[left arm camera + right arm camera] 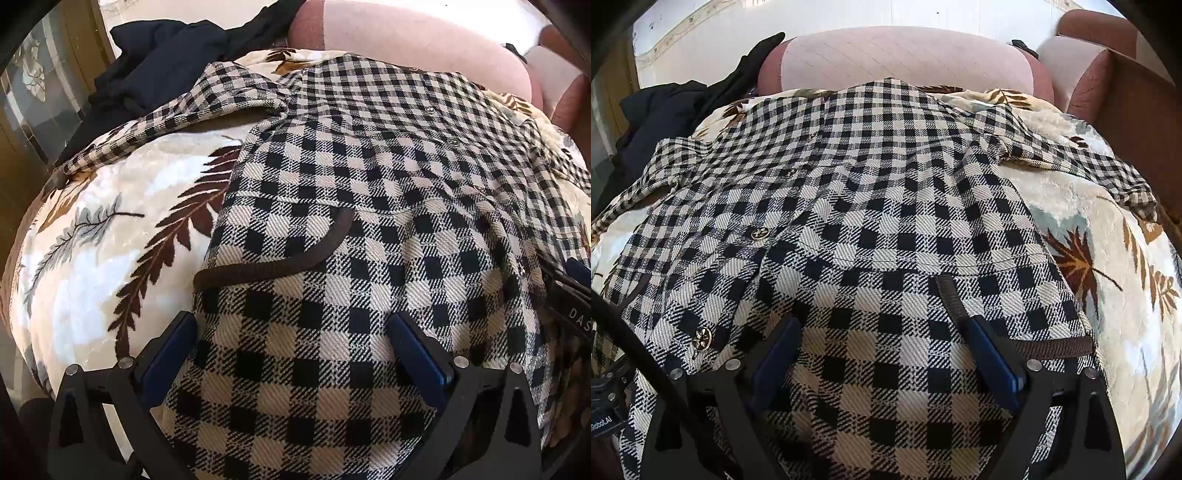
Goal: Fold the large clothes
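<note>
Hovering low over the hem end of the checked jacket (369, 206), your left gripper (291, 328) has its blue-padded fingers (170, 350) spread wide, cloth under them but nothing pinched. Your right gripper (882, 332) stands the same way, wide open, its right finger (993, 354) just beside the brown-trimmed pocket edge (1052, 345).

The jacket lies front up, spread across the bed, gold star buttons (760, 233) running up its middle, sleeves thrown out to either side. It looks like a thick twill weave: soft and limp, yet with some weight, so it will likely sag and drag rather than slide. Judging from that, take the hem corners or the side seams, where layers are doubled, not the flat middle, where your fingers would only bunch the cloth.

Beneath it is a plush leaf-print blanket (110, 229), fuzzy enough that it may cling and rise with the cloth. Farther off, a dark garment (159, 62) lies heaped at the blanket's left edge, a pink bolster (905, 59) sits past the collar, and a brown padded seat (1119, 85) stands at the far right against a pale wall.
</note>
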{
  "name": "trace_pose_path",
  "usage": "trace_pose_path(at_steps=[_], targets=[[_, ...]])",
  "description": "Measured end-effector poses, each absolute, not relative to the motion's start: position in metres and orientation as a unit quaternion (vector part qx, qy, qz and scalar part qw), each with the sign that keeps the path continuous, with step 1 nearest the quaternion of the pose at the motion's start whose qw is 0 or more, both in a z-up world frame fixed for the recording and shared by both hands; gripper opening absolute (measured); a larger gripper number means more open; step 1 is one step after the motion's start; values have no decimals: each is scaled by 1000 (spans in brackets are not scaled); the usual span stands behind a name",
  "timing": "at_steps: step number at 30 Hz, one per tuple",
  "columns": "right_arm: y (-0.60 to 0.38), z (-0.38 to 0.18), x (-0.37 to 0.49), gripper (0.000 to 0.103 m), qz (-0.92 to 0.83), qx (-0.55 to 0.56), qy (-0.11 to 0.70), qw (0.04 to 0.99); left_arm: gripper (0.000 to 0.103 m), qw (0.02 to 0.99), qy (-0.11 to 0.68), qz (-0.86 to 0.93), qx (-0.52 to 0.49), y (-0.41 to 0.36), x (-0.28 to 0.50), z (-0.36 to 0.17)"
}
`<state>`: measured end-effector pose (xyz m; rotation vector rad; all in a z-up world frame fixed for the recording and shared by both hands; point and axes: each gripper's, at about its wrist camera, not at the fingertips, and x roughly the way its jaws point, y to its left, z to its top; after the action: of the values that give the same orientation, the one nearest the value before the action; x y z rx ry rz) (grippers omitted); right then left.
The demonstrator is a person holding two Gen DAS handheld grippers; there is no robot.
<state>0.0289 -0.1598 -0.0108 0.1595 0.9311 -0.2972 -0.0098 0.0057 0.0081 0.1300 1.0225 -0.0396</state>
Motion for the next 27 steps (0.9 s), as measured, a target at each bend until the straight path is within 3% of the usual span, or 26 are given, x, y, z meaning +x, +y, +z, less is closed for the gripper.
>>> trace_pose_path(at_steps=[3, 6, 17, 20, 27], targets=[[-159, -11, 29, 94, -143, 78, 447, 880, 102, 867, 494, -24, 60, 9, -13, 13], [-159, -10, 30, 94, -142, 78, 447, 880, 94, 872, 487, -27, 55, 14, -24, 19], [-154, -4, -5, 94, -146, 73, 451, 878, 93, 887, 461, -17, -4, 71, -49, 49], [-170, 18, -25, 84, -124, 132, 438, 881, 93, 886, 462, -20, -18, 91, -53, 47], [-277, 46, -77, 85, -196, 275, 404, 850, 86, 848, 506, -133, -85, 110, -56, 24]])
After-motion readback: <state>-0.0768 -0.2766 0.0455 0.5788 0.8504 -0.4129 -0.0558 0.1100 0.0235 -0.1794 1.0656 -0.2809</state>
